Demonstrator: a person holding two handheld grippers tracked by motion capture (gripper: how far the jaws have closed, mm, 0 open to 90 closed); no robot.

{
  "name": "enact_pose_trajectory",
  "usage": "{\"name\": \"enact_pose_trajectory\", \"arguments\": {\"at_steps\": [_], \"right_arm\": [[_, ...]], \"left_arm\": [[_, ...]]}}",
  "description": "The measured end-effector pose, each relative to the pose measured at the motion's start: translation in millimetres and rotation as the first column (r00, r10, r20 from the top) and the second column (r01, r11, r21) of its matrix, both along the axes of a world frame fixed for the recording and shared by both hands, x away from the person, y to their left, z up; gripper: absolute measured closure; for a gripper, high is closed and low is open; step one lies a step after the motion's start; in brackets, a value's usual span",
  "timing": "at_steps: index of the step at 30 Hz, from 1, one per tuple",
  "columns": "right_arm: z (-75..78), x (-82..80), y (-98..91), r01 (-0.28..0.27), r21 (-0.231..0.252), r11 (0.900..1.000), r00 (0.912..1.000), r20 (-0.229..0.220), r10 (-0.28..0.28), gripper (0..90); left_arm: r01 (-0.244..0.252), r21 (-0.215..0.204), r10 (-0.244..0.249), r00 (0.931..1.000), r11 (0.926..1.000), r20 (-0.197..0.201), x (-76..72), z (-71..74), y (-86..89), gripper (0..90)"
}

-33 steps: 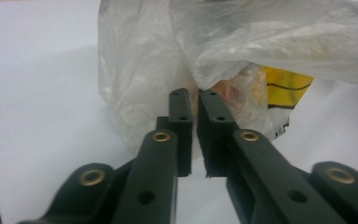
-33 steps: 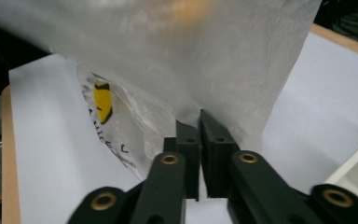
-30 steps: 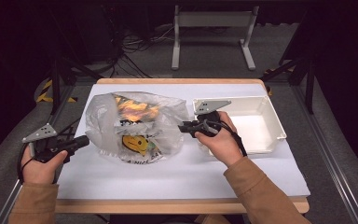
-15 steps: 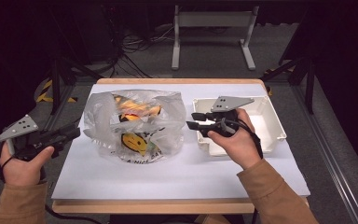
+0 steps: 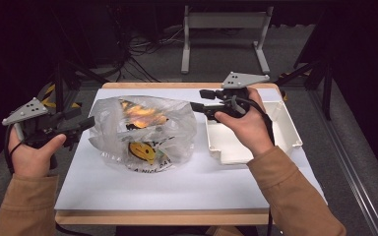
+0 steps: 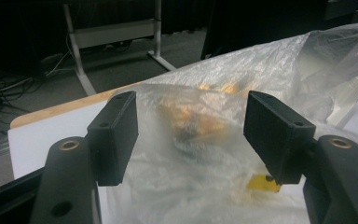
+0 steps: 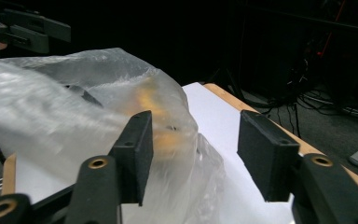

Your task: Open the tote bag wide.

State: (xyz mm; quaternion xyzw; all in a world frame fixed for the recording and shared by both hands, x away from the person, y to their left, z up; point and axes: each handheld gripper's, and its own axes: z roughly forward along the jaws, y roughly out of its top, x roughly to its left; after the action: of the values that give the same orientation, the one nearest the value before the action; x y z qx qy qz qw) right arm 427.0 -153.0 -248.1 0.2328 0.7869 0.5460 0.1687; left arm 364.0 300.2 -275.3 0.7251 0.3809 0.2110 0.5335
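A clear plastic bag [image 5: 145,132] with a yellow smiley print and orange-yellow contents sits puffed up on the white mat [image 5: 177,184]. My left gripper [image 5: 87,124] hovers at the bag's left side; its jaws have just been opening and stand wide. In the left gripper view the bag [image 6: 214,98] lies just beyond the left gripper [image 6: 191,135], with no pad pressing on it. My right gripper [image 5: 198,99] hovers by the bag's upper right edge, its jaws also just opened. In the right gripper view the bag [image 7: 74,112] bulges past the left jaw of the right gripper [image 7: 193,154].
A white tray [image 5: 291,135] stands right of the bag, under my right hand. The mat covers a wooden table whose edge [image 5: 167,216] shows at the front. A metal stand [image 5: 224,22] and cables lie on the dark floor behind. The other gripper [image 7: 23,30] shows far off.
Both hands have risen from the bag's lower sides. Both grippers' jaws have opened and let go of the plastic. The bag now stands taller and fuller.
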Motion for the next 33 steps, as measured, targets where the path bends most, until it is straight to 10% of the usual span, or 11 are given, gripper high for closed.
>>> {"name": "enact_pose_trajectory", "arguments": {"at_steps": [10, 18, 33], "right_arm": [[-10.4, 36.2, 37.0, -0.073, -0.017, 0.9972, 0.9922, -0.102, 0.071, 36.6], [-24.4, 41.1, 45.3, -0.170, -0.123, 0.9777, 0.9667, -0.213, 0.141, 89.0], [-8.8, 24.8, 39.9, -0.185, -0.078, 0.9797, 0.9780, -0.113, 0.176, 90.0]], "left_arm": [[-0.002, 0.007, 0.001, 0.9999, 1.0000, 0.012, 15.0, -1.5, -7.3, 26.3], [-0.008, 0.002, 0.008, 0.9998, 1.0000, 0.016, 23.2, -2.6, -11.6, 20.6], [0.042, 0.071, -0.036, 0.9957, 0.9966, -0.085, 42.9, -28.4, -30.7, 10.2]]}}
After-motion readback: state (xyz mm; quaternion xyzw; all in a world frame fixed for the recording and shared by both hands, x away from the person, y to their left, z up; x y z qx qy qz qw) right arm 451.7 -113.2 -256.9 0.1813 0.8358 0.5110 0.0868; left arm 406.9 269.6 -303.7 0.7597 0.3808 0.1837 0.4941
